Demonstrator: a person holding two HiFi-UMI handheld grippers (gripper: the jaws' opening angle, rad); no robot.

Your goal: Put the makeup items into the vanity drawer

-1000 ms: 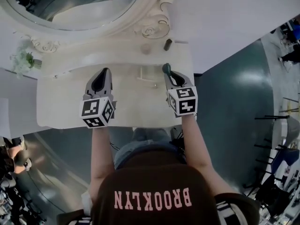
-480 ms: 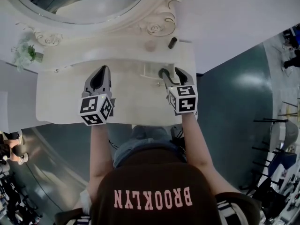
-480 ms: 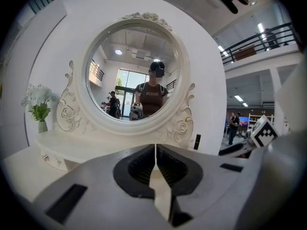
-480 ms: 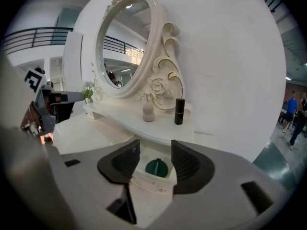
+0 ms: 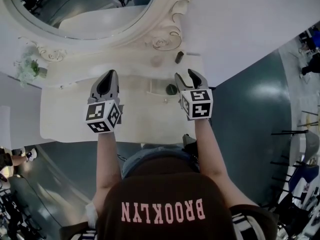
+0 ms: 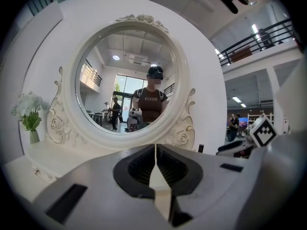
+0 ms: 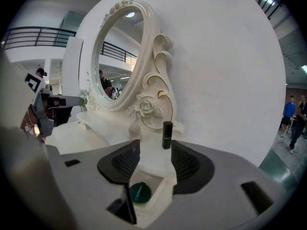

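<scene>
A small drawer stands open in the white vanity top. In it lies a round dark green makeup item. A dark lipstick tube stands upright on the back ledge, and a pale little bottle stands beside it. My right gripper hovers just right of the drawer; its jaws have just been opening and nothing is between them. My left gripper hangs over the left of the top, shut and holding nothing.
An oval mirror in a carved white frame rises behind the ledge. A vase of white flowers stands at the far left. The vanity backs onto a white wall, and dark floor lies to its right.
The right gripper was shut on the green item over the drawer; its jaws opened and the item now lies in the drawer. Both grippers have drawn back a little from it.
</scene>
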